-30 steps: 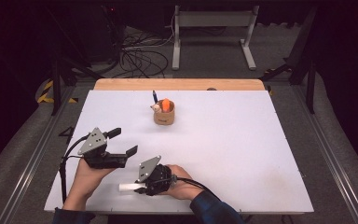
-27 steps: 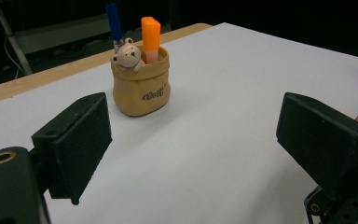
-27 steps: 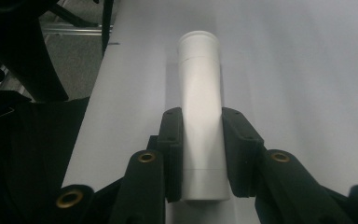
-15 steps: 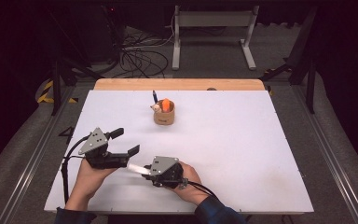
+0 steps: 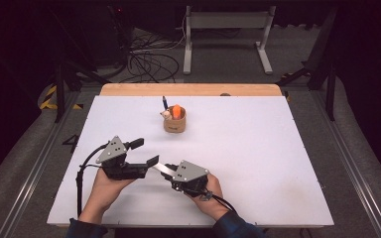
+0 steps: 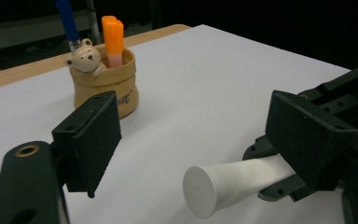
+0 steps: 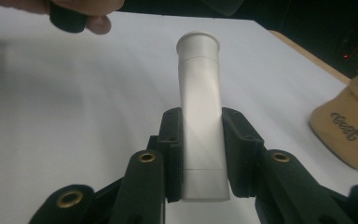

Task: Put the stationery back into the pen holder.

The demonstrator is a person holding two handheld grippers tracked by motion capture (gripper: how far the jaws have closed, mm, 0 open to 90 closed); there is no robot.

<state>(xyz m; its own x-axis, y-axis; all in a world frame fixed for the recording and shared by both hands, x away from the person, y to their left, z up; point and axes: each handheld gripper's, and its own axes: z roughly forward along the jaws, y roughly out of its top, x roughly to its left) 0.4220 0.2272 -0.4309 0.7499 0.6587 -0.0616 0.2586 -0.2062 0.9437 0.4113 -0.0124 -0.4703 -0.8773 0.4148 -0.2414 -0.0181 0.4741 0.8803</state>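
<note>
White tube [image 7: 201, 116] clamped in R tool [image 7: 200, 158], rear end hidden behind pads.

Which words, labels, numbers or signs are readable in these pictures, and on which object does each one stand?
"4": a dark number on the grey floor left of the table, in the high view.
Dark script on the tan bear pen holder: blurred and upside down in the right gripper view, partly hidden in the left gripper view; not readable.
White tube: no print visible.
</note>
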